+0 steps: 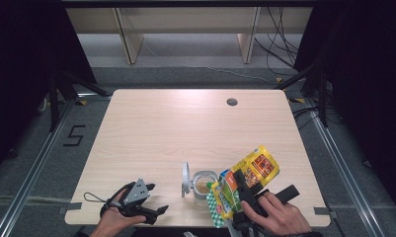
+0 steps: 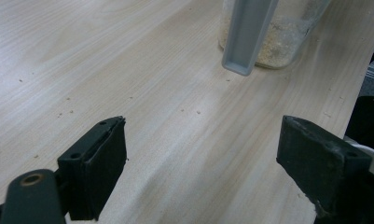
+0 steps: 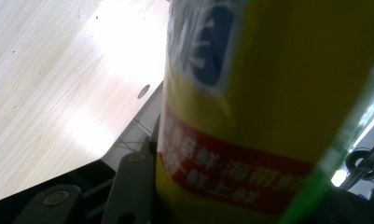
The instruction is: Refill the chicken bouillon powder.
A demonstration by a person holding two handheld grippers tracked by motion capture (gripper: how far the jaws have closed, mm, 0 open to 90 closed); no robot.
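Packet [image 1: 245, 182] first: we are holding a yellow, green and orange snack packet near the near right edge of the worktop [image 1: 185, 123], tilted with its top leaning far and right. Our right gripper [image 1: 245, 190] is gripping it, the jaws closing on its sides; in the right gripper view the yellow wrapper with a red band of white print [image 3: 250, 140] is sitting right against the camera. Just left of the packet, a clear container [image 1: 204, 185] with pale crumbly contents is standing open, its grey lid [image 1: 186, 178] hanging upright at its left side. Our left gripper [image 1: 153, 213] is resting at the near left edge, jaws standing wide with nothing between them, pointing toward the container [image 2: 268, 42].
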